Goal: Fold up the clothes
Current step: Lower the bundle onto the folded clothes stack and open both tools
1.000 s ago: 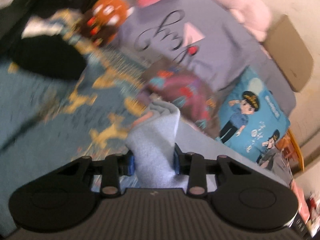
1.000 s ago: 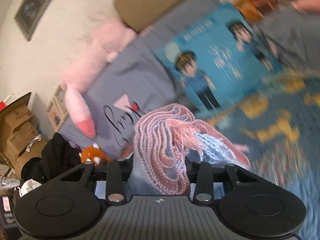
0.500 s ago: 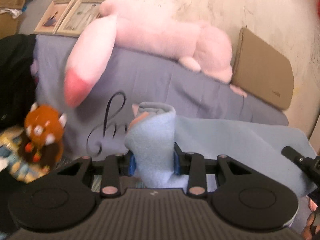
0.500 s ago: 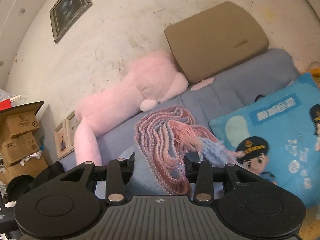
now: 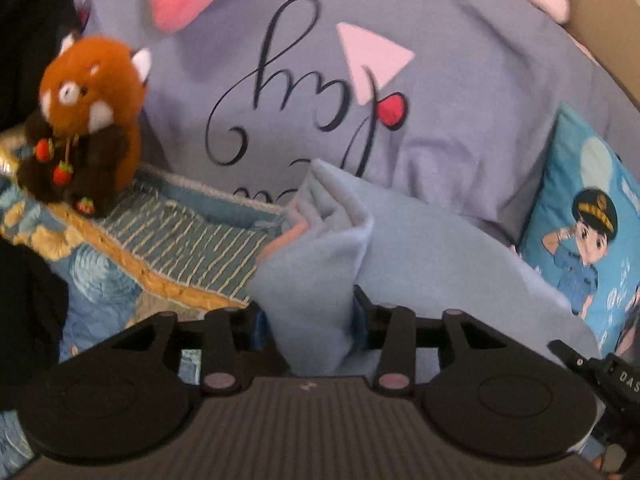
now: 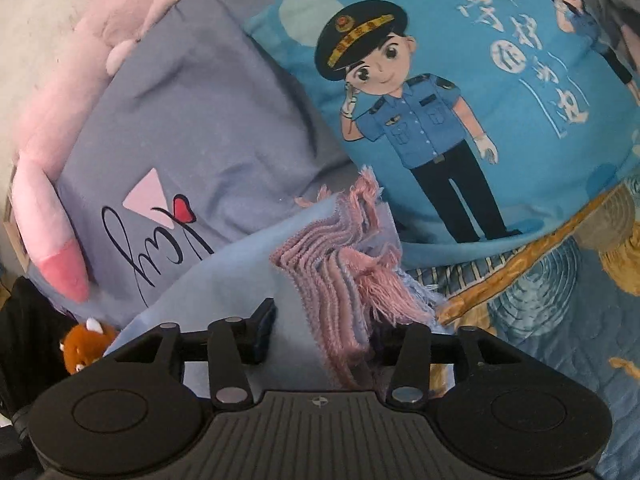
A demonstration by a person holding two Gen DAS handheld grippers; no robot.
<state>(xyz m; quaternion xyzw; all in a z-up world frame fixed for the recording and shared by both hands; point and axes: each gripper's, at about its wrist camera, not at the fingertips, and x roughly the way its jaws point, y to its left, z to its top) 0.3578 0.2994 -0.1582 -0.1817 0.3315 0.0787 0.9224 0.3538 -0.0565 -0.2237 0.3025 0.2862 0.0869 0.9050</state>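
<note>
1. Left wrist view: the light blue cloth point(image 5: 420, 248) runs long-ways from the left gripper point(image 5: 306, 320) off toward the lower right, draped over the bed point(image 5: 160, 236) right up against the grey pillow point(image 5: 460, 128). A bunched fold of it stands up between the jaws, which are opening; the fabric fills most of the gap and I can't tell if the pads still pinch it. Red panda plush point(image 5: 86, 120) sits well off to the left, cartoon officer cushion point(image 5: 580, 240) on the right, so the only open bedspread is on the left
2. Right wrist view: the cloth's pink fringed edge point(image 6: 352, 280) is gathered in pleats that point up and away from the right gripper point(image 6: 320, 328). Jaws are opening here too: the left pad stands clear of the fabric, the pleats lean on the right side. The officer cushion crowds in just behind, with bare patterned bedspread to the right
</note>
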